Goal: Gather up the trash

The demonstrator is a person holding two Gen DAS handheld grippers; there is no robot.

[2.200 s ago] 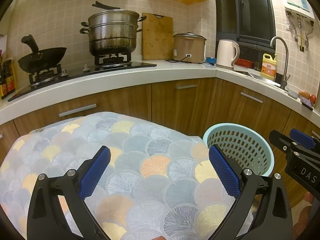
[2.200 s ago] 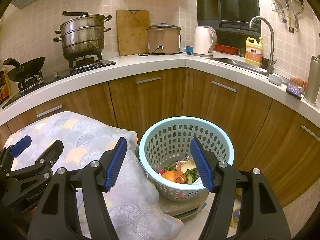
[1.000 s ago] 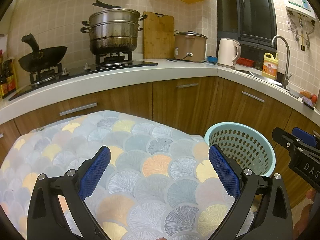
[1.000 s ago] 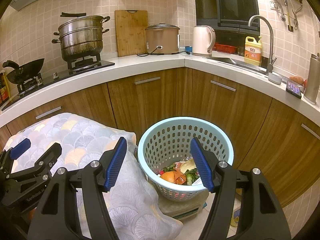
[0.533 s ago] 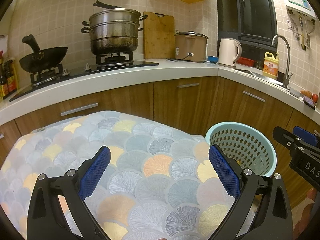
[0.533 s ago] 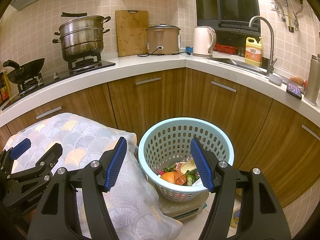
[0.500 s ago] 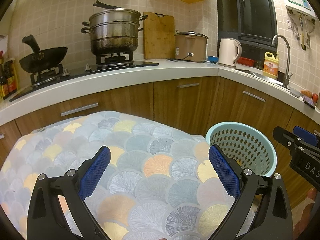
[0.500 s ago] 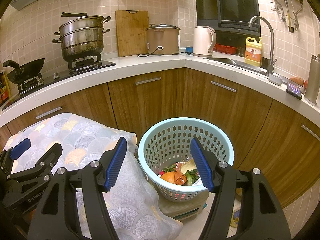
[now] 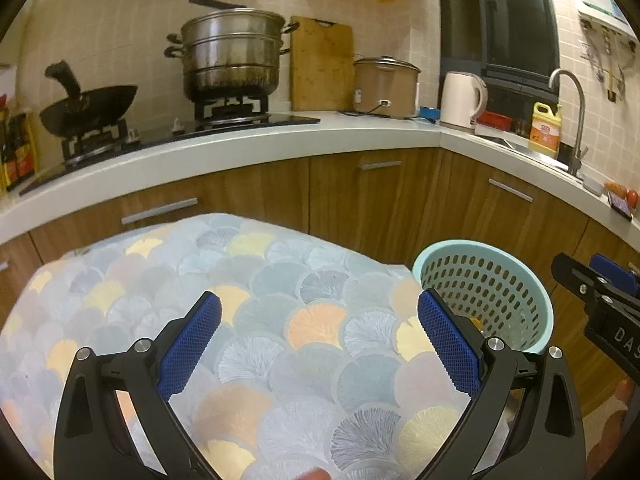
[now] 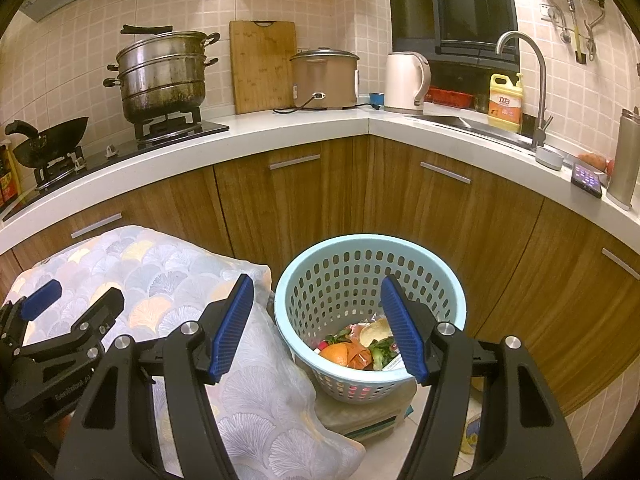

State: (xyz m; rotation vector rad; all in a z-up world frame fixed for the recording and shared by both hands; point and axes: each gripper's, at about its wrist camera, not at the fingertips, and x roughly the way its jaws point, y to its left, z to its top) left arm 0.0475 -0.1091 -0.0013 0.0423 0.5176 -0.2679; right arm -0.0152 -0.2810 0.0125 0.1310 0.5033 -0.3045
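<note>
Perforated round plastic basket [image 10: 370, 276], possibly food scraps [image 10: 360, 346], both claws [image 9: 318, 344] [image 10: 316, 326] open, empty

— See that pale blue basket [image 10: 370, 264]? Round, plastic, holes all over its wall, standing upright on a flat box down by the wooden cabinets, just beside the cloth-covered table.

— What's in it?

— Kitchen trash [image 10: 358, 346], heaped at the bottom: an orange peel, green leafy scraps, a pale bread-like piece, some wrappers. It fills only the lowest part.

— And from the other side?

— Only the rim and perforated wall [image 9: 486, 286] show; the contents are mostly hidden.
</note>
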